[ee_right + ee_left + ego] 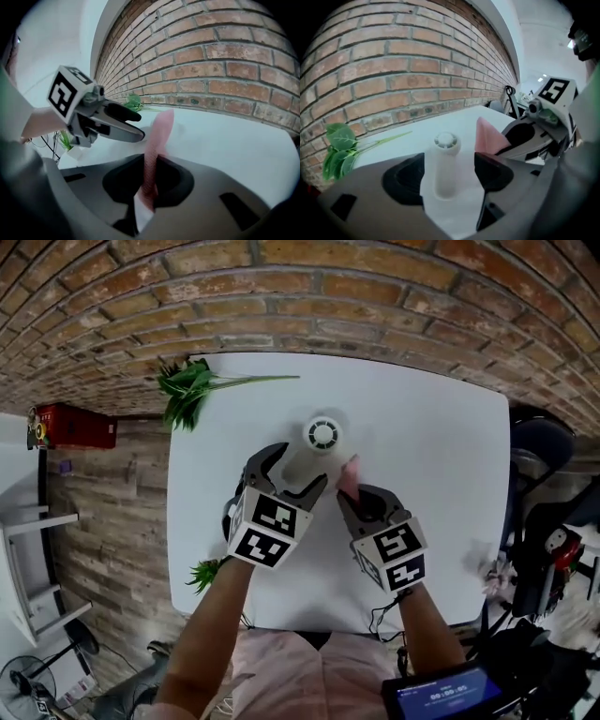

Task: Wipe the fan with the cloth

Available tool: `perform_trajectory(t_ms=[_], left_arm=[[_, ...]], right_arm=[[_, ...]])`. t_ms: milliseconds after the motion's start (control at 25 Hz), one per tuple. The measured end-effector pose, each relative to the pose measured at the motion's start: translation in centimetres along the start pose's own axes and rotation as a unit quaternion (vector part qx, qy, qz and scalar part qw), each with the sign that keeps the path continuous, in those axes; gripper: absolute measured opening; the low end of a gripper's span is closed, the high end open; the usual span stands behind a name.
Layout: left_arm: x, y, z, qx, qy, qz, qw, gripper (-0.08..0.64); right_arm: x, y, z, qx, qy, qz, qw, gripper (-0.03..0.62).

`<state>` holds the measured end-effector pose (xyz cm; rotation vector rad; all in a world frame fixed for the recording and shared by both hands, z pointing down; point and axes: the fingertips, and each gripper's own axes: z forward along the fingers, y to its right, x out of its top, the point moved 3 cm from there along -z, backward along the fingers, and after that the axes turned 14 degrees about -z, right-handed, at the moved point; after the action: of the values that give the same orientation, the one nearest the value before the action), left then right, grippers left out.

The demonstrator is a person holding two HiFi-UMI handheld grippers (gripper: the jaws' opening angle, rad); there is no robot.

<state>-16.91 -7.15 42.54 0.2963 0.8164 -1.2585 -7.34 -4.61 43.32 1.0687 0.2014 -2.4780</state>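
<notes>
The fingers (404, 180) of the left gripper (449, 169) are standing wide apart around the fan (445, 159), with a clear gap showing on at least 1 side, so the pads are not pressing on it. The fingers (176, 180) of the right gripper (151, 180) are closing tight on the cloth (157, 140), which is sticking up out of them as a narrow pink strip with a fine woven, mesh-like texture.

The fan is a small white plastic cylinder lying on the white table (422, 446) near its middle, its round end carrying a ring of grille slots around a hub and pointing toward the brick wall (300, 296). The cloth is hanging just beside the fan, on its right in the head view.

Each gripper is made of smooth grey shells with black, matte pads. A cube (267, 526) with square black-and-white markers is sitting on the left gripper, and another cube (394, 554) on the right; the patterns are carrying no readable letters.

A green leafy sprig (192, 385) is lying on the table's far left corner. A small blue screen (441, 697) at the lower right is showing digits too small to read. The wall is rough red-brown brick with pale mortar.
</notes>
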Motion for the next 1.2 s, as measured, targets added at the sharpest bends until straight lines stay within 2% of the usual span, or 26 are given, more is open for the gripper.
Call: perform_trajectory(t_ms=[120, 280, 440, 600, 800, 1000, 1200], left_arm=[[-0.4, -0.4, 1.8, -0.007, -0.048, 0.029, 0.9984, 0.327], [-0.7, -2.1, 2.8, 0.007, -0.103, 0.072, 0.992, 0.315], [-0.7, -2.0, 3.2, 0.02, -0.125, 0.105, 0.9863, 0.195], [-0.8, -1.4, 4.0, 0.011, -0.157, 0.168, 0.9732, 0.192], [-0.8, -0.5, 4.4, -0.019, -0.19, 0.213, 0.9582, 0.189], [-0.8, -0.5, 4.3, -0.03, -0.208, 0.235, 0.949, 0.189], [-0.9, -0.2, 4.3, -0.034, -0.214, 0.246, 0.9448, 0.189]], right_arm=[[-0.6, -0.2, -1.1, 0.008, -0.011, -0.016, 1.0, 0.041], [-0.8, -0.2, -1.6, 0.02, -0.013, -0.025, 0.999, 0.041], [-1.7, -0.2, -2.5, 0.038, -0.023, -0.039, 0.998, 0.041], [-2.1, -1.0, -2.2, 0.073, -0.037, -0.07, 0.994, 0.041], [-2.2, -2.4, -0.5, 0.133, -0.057, -0.098, 0.985, 0.04], [-1.5, -1.9, 2.8, 0.146, -0.082, -0.074, 0.983, 0.038], [0.0, -0.4, 4.4, 0.126, -0.084, -0.008, 0.988, 0.038]])
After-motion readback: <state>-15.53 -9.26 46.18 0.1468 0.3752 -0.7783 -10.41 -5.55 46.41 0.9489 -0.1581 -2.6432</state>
